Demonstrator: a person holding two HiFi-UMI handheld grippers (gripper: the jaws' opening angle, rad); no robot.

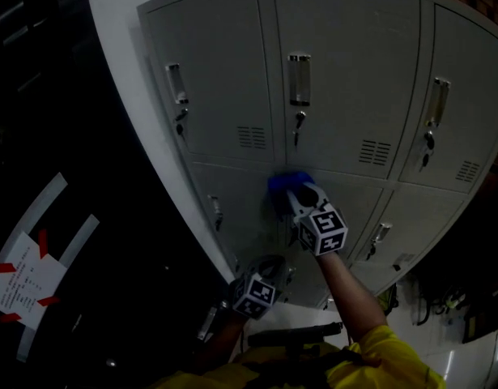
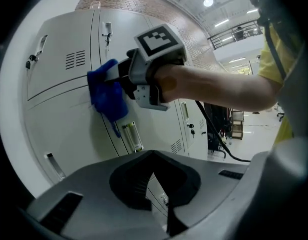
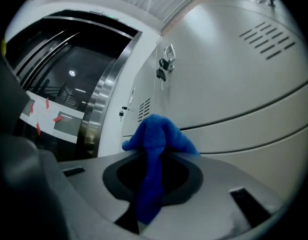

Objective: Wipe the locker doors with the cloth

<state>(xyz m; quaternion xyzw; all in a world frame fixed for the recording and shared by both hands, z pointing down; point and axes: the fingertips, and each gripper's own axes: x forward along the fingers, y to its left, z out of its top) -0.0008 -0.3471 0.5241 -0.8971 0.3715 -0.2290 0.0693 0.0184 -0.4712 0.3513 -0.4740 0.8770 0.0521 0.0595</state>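
Pinched in the closed jaws of the right gripper (image 3: 152, 155), the fuzzy blue cloth (image 3: 159, 131) bunches against the pale grey metal locker doors (image 3: 234, 74), at the seam between the upper and lower rows in the middle column. Lower down, near the bottom doors, the left gripper (image 2: 152, 156) hangs with its jaws drawn together on nothing.

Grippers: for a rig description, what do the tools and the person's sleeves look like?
The left tool and right tool are grey, with dark-lined jaw recesses; each carries a white cube with black square markers. The person wears a yellow short-sleeved top.
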